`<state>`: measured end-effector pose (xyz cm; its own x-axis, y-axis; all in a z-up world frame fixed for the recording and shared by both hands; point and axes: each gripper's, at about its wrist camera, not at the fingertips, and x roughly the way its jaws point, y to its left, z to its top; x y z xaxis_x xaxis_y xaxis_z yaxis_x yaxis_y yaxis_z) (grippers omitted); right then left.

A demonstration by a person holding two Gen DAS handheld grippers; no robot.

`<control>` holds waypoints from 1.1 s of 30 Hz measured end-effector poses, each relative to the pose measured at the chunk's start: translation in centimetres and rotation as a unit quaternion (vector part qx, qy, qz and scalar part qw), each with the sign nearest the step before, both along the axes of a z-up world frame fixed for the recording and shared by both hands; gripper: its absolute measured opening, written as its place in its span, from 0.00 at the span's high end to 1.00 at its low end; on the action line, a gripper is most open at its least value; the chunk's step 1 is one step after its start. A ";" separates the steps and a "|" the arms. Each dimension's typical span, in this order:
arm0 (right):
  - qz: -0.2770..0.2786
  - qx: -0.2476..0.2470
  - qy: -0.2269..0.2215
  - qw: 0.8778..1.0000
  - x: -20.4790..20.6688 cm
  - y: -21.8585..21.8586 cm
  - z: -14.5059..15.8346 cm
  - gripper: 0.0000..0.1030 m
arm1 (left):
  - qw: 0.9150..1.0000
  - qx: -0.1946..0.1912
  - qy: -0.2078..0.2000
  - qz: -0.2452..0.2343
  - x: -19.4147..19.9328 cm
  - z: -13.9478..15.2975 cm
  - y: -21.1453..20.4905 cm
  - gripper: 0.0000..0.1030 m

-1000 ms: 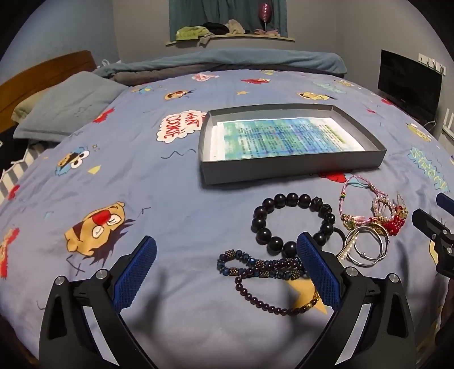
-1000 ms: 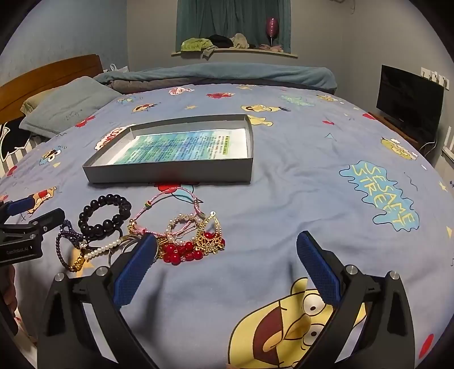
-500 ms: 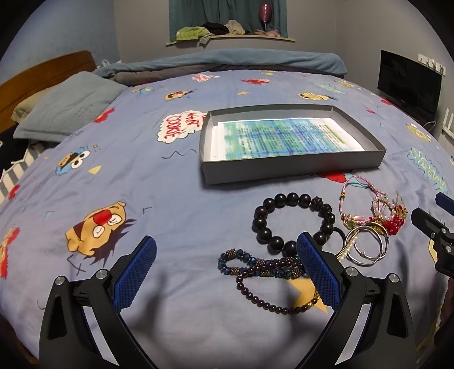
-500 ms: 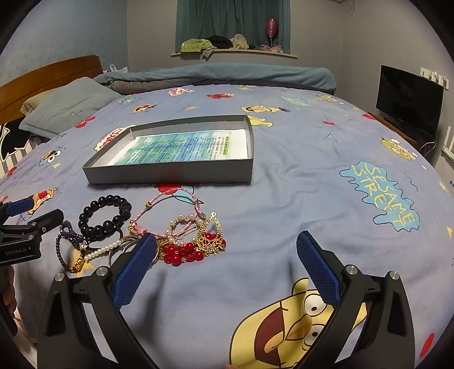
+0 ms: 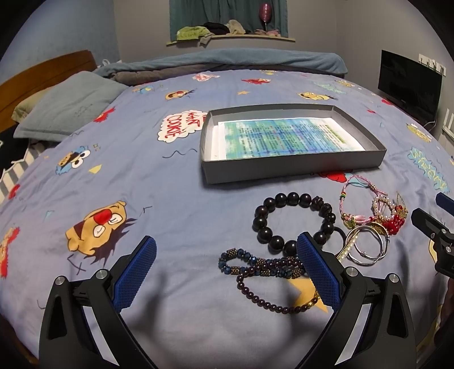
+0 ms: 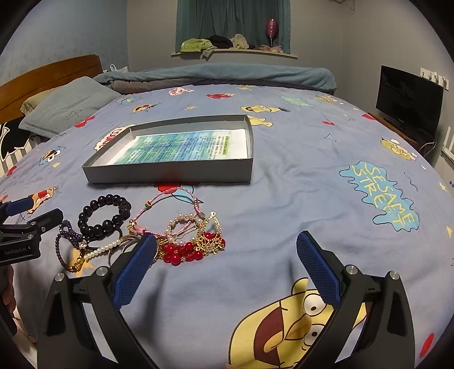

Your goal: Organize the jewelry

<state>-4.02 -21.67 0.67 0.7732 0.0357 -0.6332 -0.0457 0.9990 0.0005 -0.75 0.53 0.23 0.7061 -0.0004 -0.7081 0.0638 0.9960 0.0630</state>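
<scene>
Bedroom with grey walls [image 6: 354,34], teal curtain [image 6: 232,22] at 12 o'clock above a cluttered sill shelf [image 6: 235,51], wooden headboard [image 6: 48,73] and grey pillow [image 6: 65,108] at 10 o'clock, dark television [image 6: 405,102] at 2 o'clock, cartoon-print blue bedsheet [image 6: 312,170] across the foreground, dim indoor light.

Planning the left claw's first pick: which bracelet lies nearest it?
The dark blue-and-purple beaded bracelet, lying just ahead of the left claw, with one end hidden behind a blue pad. The big black beads and the pink cord lie farther off.

Hidden and cut-off parts

The printed sheet [image 5: 286,139] in the grey box [image 5: 292,167] is too blurred to read; the right finger pad [image 5: 317,269] covers part of the purple bead strand [image 5: 264,295].
</scene>
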 end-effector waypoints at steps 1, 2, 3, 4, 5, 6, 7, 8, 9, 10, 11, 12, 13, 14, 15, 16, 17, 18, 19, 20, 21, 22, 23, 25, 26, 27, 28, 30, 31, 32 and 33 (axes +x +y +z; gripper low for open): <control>0.000 0.000 -0.001 1.000 0.0 0.0 0.0 0.05 | 1.000 0.000 0.000 0.000 0.0 0.0 0.0 0.05; -0.001 -0.001 0.000 1.000 0.0 0.0 0.0 0.05 | 1.000 0.001 0.001 0.000 0.0 0.0 0.0 0.05; 0.000 -0.001 0.002 1.000 0.0 0.0 0.0 0.05 | 1.000 0.001 0.002 0.000 0.0 0.0 -0.1 0.05; 0.000 0.000 0.000 1.000 0.0 0.0 0.0 0.05 | 1.000 0.001 0.003 0.000 0.1 0.0 -0.1 0.05; -0.001 -0.002 0.000 1.000 0.0 0.0 -0.1 0.05 | 1.000 0.002 0.003 0.000 0.1 0.1 -0.1 0.05; -0.002 -0.003 0.002 1.000 0.1 0.0 -0.1 0.05 | 1.000 0.001 0.002 0.000 0.0 0.1 -0.1 0.05; -0.001 0.000 0.004 1.000 0.1 -0.1 -0.1 0.05 | 1.000 0.001 0.001 0.000 0.1 0.1 -0.1 0.05; -0.002 0.002 0.003 1.000 0.1 -0.1 -0.1 0.05 | 1.000 0.001 0.001 0.000 0.1 0.1 -0.1 0.05; -0.003 0.002 0.002 1.000 0.1 -0.1 -0.1 0.05 | 1.000 0.001 0.001 0.000 0.1 0.1 -0.1 0.05; -0.003 0.000 0.003 1.000 0.1 -0.1 -0.1 0.05 | 1.000 0.000 0.001 0.000 0.1 0.0 -0.1 0.05; -0.002 0.001 0.002 1.000 0.1 -0.1 0.0 0.05 | 1.000 0.000 0.002 0.000 0.1 0.0 -0.1 0.05; -0.002 0.001 0.001 1.000 0.1 -0.1 0.0 0.05 | 1.000 0.000 0.003 0.000 0.2 -0.1 -0.1 0.05; -0.002 -0.002 0.002 1.000 0.1 -0.1 -0.1 0.05 | 1.000 0.000 0.003 0.000 0.2 -0.1 -0.1 0.05; -0.002 -0.002 0.005 1.000 0.1 0.0 -0.2 0.05 | 1.000 -0.001 0.002 0.000 0.1 -0.1 -0.1 0.05; -0.001 0.000 0.005 1.000 0.1 0.0 -0.2 0.05 | 1.000 -0.001 0.002 0.000 0.1 0.0 -0.1 0.05; -0.001 0.001 0.004 1.000 0.0 -0.1 -0.2 0.05 | 1.000 0.000 0.002 0.001 0.2 0.0 -0.1 0.05; -0.002 -0.001 0.003 1.000 0.0 -0.1 -0.2 0.05 | 1.000 0.000 0.001 0.001 0.2 0.0 -0.1 0.05; -0.002 -0.003 0.004 1.000 0.0 0.0 -0.1 0.05 | 1.000 -0.001 0.000 0.000 0.1 0.0 -0.1 0.05; -0.001 -0.001 0.003 1.000 0.0 -0.1 -0.1 0.05 | 1.000 0.000 0.001 0.001 0.1 -0.1 -0.1 0.05; -0.002 -0.001 0.002 1.000 0.0 -0.1 -0.1 0.05 | 1.000 0.000 0.002 0.001 0.1 -0.1 -0.1 0.05; -0.002 -0.002 0.003 1.000 0.0 -0.1 -0.2 0.05 | 1.000 0.000 0.001 0.001 0.1 -0.1 -0.1 0.05; -0.002 -0.002 0.004 1.000 0.1 0.0 -0.2 0.05 | 1.000 0.000 0.002 0.001 0.1 -0.1 -0.1 0.05; -0.002 0.000 0.004 1.000 0.1 0.0 -0.2 0.05 | 1.000 0.000 0.002 0.001 0.1 -0.1 -0.1 0.05; -0.003 -0.003 0.004 1.000 0.1 0.0 -0.2 0.05 | 1.000 0.000 0.000 0.001 0.1 -0.1 -0.1 0.05; -0.002 -0.003 0.005 1.000 0.2 0.1 -0.2 0.05 | 1.000 0.001 0.002 0.001 0.2 -0.1 -0.1 0.05; -0.002 -0.002 0.004 1.000 0.2 0.1 -0.2 0.05 | 1.000 0.001 0.002 0.000 0.2 -0.1 -0.1 0.05; -0.002 -0.002 0.003 1.000 0.1 0.1 -0.2 0.05 | 1.000 0.002 0.001 0.001 0.2 -0.1 -0.1 0.05; -0.002 -0.004 0.005 1.000 0.1 0.1 -0.2 0.05 | 1.000 0.001 0.003 0.000 0.2 -0.1 -0.1 0.05; -0.002 -0.002 0.004 1.000 0.1 0.1 -0.2 0.05 | 1.000 0.001 0.003 0.001 0.2 -0.2 -0.1 0.05; -0.002 -0.002 0.004 1.000 0.1 0.1 -0.2 0.05 | 1.000 0.001 0.003 0.000 0.2 -0.1 -0.1 0.05; -0.002 -0.003 0.005 1.000 0.1 0.1 -0.2 0.05 | 1.000 0.001 0.003 0.000 0.2 -0.1 -0.1 0.05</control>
